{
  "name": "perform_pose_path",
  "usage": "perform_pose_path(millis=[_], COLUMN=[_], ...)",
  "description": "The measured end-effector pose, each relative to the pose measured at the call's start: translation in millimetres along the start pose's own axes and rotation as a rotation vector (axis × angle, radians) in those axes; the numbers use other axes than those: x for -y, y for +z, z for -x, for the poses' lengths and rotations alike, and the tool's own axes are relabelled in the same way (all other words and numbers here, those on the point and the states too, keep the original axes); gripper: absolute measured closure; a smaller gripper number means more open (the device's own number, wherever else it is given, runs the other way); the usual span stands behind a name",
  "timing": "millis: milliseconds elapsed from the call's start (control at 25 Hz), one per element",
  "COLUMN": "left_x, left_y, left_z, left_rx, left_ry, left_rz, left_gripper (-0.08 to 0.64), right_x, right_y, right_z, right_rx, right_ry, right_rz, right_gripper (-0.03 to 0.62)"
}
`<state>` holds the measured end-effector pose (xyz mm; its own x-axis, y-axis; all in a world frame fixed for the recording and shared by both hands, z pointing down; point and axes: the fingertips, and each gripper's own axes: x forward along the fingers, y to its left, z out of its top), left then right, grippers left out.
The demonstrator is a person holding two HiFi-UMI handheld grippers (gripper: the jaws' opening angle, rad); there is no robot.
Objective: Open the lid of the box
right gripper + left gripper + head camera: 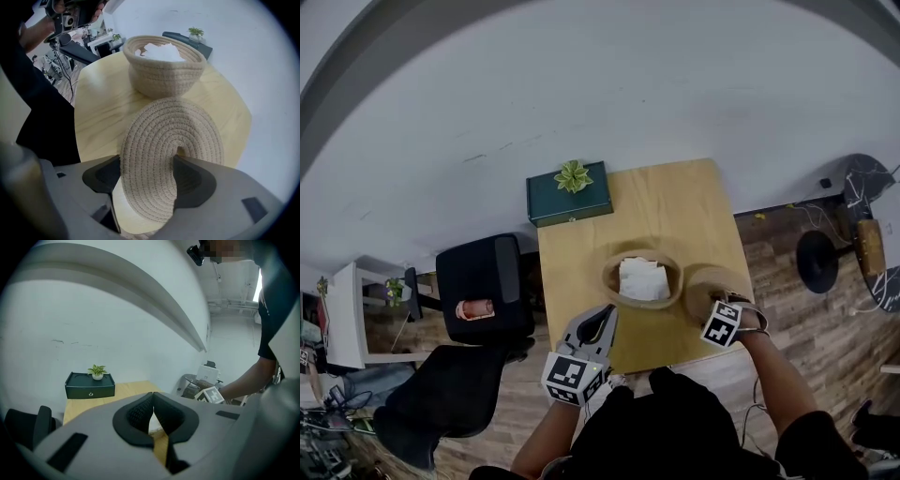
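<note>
Setting: a square wooden table [675, 202] against a white wall [609, 84], with wood floor [778, 272] around it. Left of the table stand two black chairs [478, 281], one close against the table's side and one nearer the person. A small pinkish item lies on the first seat, too small to identify. Right of the table, well apart, is a stool [821, 259] on a dark round base. On the table's far left corner sits a dark green box [567, 202], closed, with a small potted plant [573, 175] on top. It stands well apart from the basket and from both grippers. Container: a round woven basket [611, 274] on the near half of the table, upright and uncovered. Contents: a folded white cloth [642, 279] that fills it to about the rim. Lid [168, 140]: a woven disc of the same fibre, off the basket and just beside it on its right. It is tilted, with its far edge toward the basket's foot. Whether it touches the tabletop cannot be told. Right gripper [147, 174]: closed on the near part of the lid, with one pad against each face. Left gripper [152, 401]: over the table's near edge, left of the basket and apart from it, its pads pressed together with nothing between them.
</note>
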<state>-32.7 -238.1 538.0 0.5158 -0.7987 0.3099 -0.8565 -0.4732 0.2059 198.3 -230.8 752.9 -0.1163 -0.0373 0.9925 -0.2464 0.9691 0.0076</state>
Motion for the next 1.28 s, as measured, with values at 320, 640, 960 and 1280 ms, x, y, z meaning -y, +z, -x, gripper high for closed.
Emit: perform_pose_path(millis=[320,640,960,1280], left_x=[2.5,12.5,18.5,15.4], left_y=[-2.1,4.1,26.3,35.1], left_z=[-2.5,-0.1,9.1,25.5], left_rx=[0.003,0.022,0.078,0.095], left_ry=[0.002,-0.032,-0.047,-0.034], left_rz=[0.005,-0.016,-0.018,-0.044], left_gripper=[0.541,0.541,0.541,0.541], right_x=[1.7,2.0,13.5,25.5], right_y=[-0.5,13.6,61.5,107.8], right_z=[-4.3,31.7,120.5,199.5], right_rx=[0.022,0.136,0.455,0.757], right_ry=[0.022,-0.069,-0.160,-0.334], right_rz=[-0.025,-0.083,-0.357,-0.443], right_gripper=[0.219,0.196,0.233,0.339])
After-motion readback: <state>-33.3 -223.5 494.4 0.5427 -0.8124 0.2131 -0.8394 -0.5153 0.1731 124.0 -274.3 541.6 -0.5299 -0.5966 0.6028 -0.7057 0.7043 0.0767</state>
